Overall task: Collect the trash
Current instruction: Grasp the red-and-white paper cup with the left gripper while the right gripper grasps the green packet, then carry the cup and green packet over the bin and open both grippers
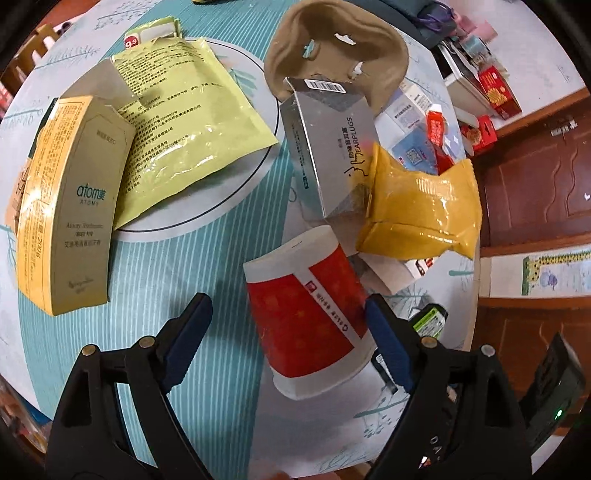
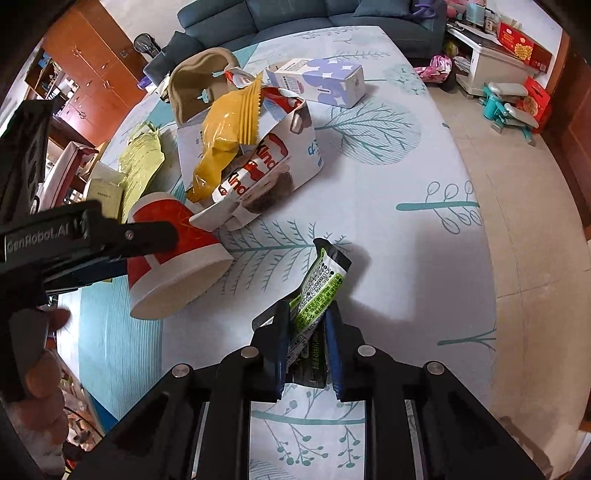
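Note:
A red and white paper cup (image 1: 310, 314) lies on its side on the table; it also shows in the right wrist view (image 2: 173, 254). My left gripper (image 1: 288, 317) is open, its jaws on either side of the cup, the right pad against it. My right gripper (image 2: 306, 325) is shut on a green and black wrapper (image 2: 321, 288) just above the table. Other trash: a yellow pouch (image 1: 421, 210), a silver earplugs box (image 1: 328, 147), a pale green sachet (image 1: 184, 125), a gold toothpaste box (image 1: 70, 206), a Kinder box (image 2: 266, 166).
A brown moulded pulp tray (image 1: 340, 48) lies at the far side, with a white and purple carton (image 2: 321, 81) near it. A round grey plate (image 1: 258, 122) sits under the sachet. The table edge runs along the right, with floor, cabinets and a sofa (image 2: 295, 18) beyond.

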Tool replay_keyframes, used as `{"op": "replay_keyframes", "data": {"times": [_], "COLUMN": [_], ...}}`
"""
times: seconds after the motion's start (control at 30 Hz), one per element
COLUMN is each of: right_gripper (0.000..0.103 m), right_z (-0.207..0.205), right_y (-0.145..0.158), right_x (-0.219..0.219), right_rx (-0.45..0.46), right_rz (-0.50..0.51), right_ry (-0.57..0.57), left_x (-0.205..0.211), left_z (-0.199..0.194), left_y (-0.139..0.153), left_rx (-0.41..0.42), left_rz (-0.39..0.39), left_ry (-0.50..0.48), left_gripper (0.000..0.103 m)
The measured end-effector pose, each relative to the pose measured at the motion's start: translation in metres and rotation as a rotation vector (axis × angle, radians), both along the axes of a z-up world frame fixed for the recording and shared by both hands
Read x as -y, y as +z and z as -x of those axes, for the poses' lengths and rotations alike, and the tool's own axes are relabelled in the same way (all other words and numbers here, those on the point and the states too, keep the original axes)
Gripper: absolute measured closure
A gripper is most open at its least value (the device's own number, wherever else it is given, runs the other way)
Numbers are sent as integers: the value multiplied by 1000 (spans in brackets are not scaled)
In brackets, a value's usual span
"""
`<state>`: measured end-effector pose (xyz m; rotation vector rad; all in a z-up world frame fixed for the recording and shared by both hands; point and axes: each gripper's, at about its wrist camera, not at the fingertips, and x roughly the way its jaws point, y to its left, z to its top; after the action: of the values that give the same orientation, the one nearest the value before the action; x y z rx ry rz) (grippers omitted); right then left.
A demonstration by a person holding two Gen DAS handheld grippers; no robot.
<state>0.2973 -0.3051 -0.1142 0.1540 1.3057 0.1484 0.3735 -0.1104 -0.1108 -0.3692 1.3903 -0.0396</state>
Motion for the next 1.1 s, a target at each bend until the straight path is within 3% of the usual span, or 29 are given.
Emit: {"op": "replay_keyframes", "data": {"times": [0.13, 0.23, 0.63, 1.1], "right_gripper": [85, 85, 86, 86], "right_z": [1, 3, 24, 99], "right_y": [0, 2, 21, 68], "right_x": [0, -2, -32, -116], "right_rx": [3, 5, 43, 124], "right_rz": [2, 3, 15, 23], "right_ry": [6, 12, 61, 91], "left_x": [12, 13, -16, -93], "left_z": [2, 6, 47, 154], "left_y": [2, 7, 15, 85], "left_rx": [26, 45, 63, 208], "left_rz": [13, -21, -35, -59], "left_ry": [-17, -31, -27, -113], "left_gripper": [45, 51, 55, 55]}}
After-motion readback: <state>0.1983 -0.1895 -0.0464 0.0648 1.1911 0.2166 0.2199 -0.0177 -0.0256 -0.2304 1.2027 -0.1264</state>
